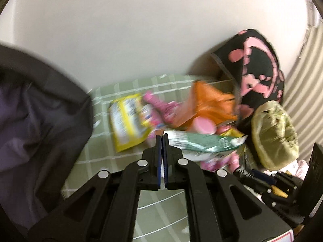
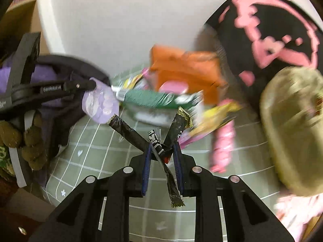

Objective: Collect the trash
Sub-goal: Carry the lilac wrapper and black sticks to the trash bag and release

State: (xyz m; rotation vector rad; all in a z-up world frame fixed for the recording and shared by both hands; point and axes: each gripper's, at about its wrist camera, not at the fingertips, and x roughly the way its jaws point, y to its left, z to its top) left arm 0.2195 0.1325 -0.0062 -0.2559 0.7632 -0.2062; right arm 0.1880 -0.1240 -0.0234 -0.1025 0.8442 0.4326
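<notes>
A heap of snack wrappers lies on the green checked cloth [image 1: 97, 121]: a yellow packet [image 1: 127, 121], an orange bag [image 1: 208, 104], a green-and-white packet [image 1: 201, 141] and pink wrappers [image 1: 159, 109]. My left gripper [image 1: 162, 136] is shut with nothing visible between its tips in its own view; in the right wrist view its tip [image 2: 94, 85] touches a lilac blister sheet [image 2: 101, 102]. My right gripper [image 2: 162, 151] is shut on a bundle of black stick wrappers [image 2: 159, 143] above the cloth [image 2: 90, 153].
A dark purple-lined bag [image 1: 34, 109] sits at the left. A black bag with pink print [image 1: 256, 66] and a round olive cushion [image 1: 276, 135] stand at the right. A white wall [image 1: 121, 30] rises behind the heap.
</notes>
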